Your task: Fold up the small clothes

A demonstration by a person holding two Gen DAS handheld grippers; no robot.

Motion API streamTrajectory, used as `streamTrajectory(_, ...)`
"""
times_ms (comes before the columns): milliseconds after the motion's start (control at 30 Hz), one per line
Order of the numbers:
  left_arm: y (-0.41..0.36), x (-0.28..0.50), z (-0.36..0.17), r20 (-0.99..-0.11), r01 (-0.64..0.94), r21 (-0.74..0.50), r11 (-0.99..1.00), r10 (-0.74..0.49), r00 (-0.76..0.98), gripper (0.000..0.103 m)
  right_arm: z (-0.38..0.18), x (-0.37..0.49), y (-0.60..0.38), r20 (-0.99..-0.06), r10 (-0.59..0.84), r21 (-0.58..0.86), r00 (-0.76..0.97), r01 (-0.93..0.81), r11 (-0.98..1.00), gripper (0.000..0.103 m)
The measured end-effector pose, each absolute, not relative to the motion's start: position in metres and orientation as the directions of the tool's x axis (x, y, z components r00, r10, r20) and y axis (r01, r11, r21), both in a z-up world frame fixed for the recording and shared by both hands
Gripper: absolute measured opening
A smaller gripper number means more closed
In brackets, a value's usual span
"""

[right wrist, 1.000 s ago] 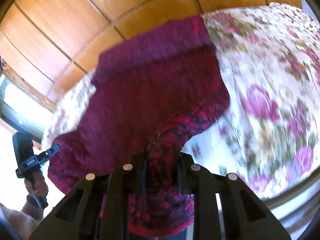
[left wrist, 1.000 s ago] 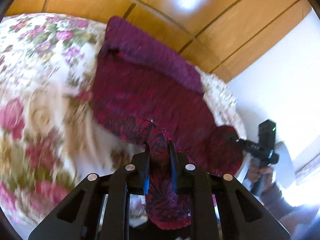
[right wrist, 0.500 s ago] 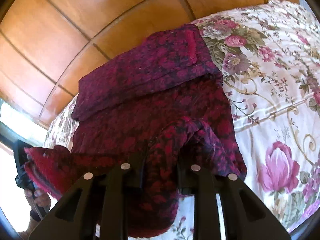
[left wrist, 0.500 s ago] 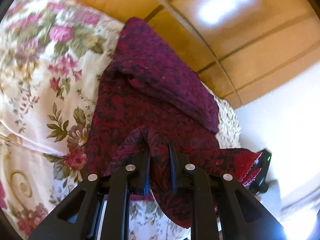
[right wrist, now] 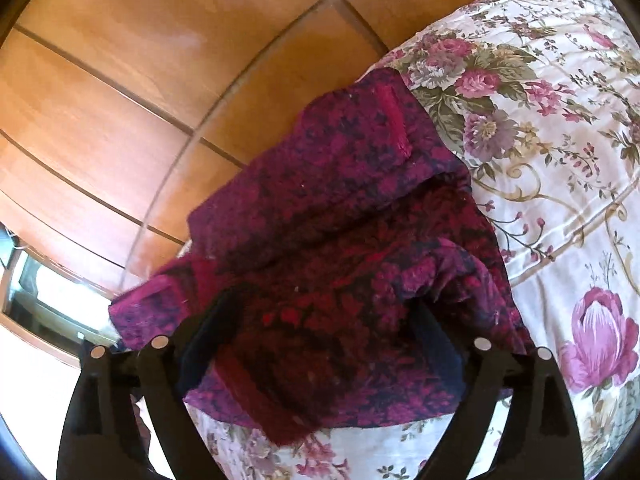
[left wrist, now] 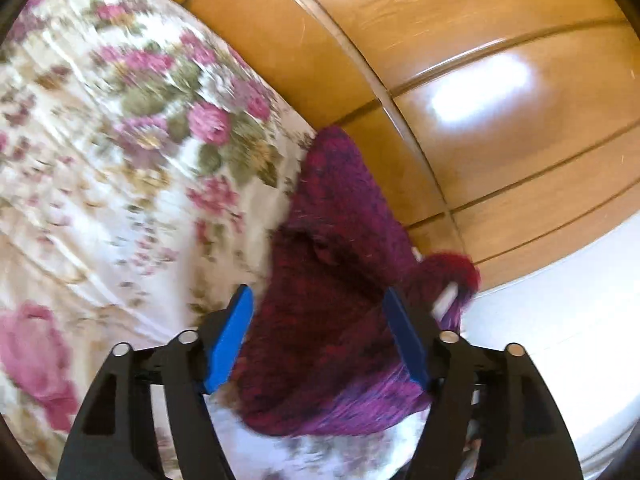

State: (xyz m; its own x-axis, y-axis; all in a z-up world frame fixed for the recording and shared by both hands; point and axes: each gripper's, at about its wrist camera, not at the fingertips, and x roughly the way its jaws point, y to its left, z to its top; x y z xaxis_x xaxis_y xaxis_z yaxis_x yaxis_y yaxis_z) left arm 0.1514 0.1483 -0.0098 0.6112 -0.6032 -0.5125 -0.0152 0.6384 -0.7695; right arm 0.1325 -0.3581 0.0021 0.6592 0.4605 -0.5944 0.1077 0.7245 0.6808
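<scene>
A dark red and purple patterned garment [left wrist: 332, 332] lies folded on a floral bedspread [left wrist: 120, 184], close to a wooden headboard. My left gripper [left wrist: 320, 320] is open, its blue pads spread either side of the cloth, holding nothing. In the right wrist view the same garment [right wrist: 340, 240] lies in layers, a folded band across its far end. My right gripper [right wrist: 320, 336] is open too, its dark fingers wide apart over the near folded edge. The left view is blurred by motion.
The wooden panelled headboard [right wrist: 140, 80] runs along the far side of the bed. A white wall [left wrist: 560, 340] is at the right of the left wrist view. A window frame [right wrist: 36, 292] shows at the left of the right wrist view. The bedspread [right wrist: 560, 160] extends right.
Both grippers were shut on the garment's near edge and carried it forward over the rest. Both have now opened and let the cloth go, and it lies folded.
</scene>
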Motion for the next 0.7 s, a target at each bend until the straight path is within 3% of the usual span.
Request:
streamTrajectory(100, 0.143, 0.132, -0.018, -0.538, 0.039, -0.728, 0.685, -0.605, 0.586, 0.073, 0.009, 0.118, -0.366, -0.598, 0.407, 0.655, 0.691, 0.129, 0.744, 0.1)
streamTrajectory(200, 0.133, 0.121, -0.035, -0.572, 0.084, -0.688, 0.721, -0.61, 0.549, 0.076, 0.014, 0.102, -0.378, -0.596, 0.37, 0.639, 0.713, 0.142, 0.756, 0.1)
streamTrajectory(400, 0.1, 0.121, -0.051, -0.617, 0.143, -0.631, 0.762, -0.605, 0.503, 0.076, -0.008, 0.095, -0.377, -0.7, 0.265, 0.471, 0.663, 0.15, 0.869, 0.097)
streamTrajectory(467, 0.091, 0.126, -0.054, -0.629, 0.161, -0.616, 0.771, -0.605, 0.488, 0.063, -0.022, 0.102, -0.371, -0.736, 0.246, 0.425, 0.63, 0.148, 0.893, 0.084)
streamTrajectory(533, 0.083, 0.131, -0.056, -0.67, 0.167, -0.567, 0.807, -0.569, 0.477, 0.04, -0.035, 0.107, -0.366, -0.771, 0.209, 0.367, 0.602, 0.151, 0.918, 0.07)
streamTrajectory(567, 0.083, 0.129, -0.055, -0.677, 0.172, -0.555, 0.814, -0.563, 0.474, 0.036, -0.036, 0.106, -0.364, -0.769, 0.202, 0.357, 0.607, 0.145, 0.923, 0.067)
streamTrajectory(633, 0.085, 0.128, -0.053, -0.678, 0.179, -0.546, 0.818, -0.557, 0.48, 0.025, -0.032, 0.103, -0.364, -0.761, 0.225, 0.377, 0.608, 0.133, 0.917, 0.042)
streamTrajectory(700, 0.088, 0.125, -0.05, -0.675, 0.181, -0.543, 0.82, -0.554, 0.486, 0.02, -0.024, 0.096, -0.363, -0.754, 0.231, 0.377, 0.615, 0.117, 0.919, 0.034)
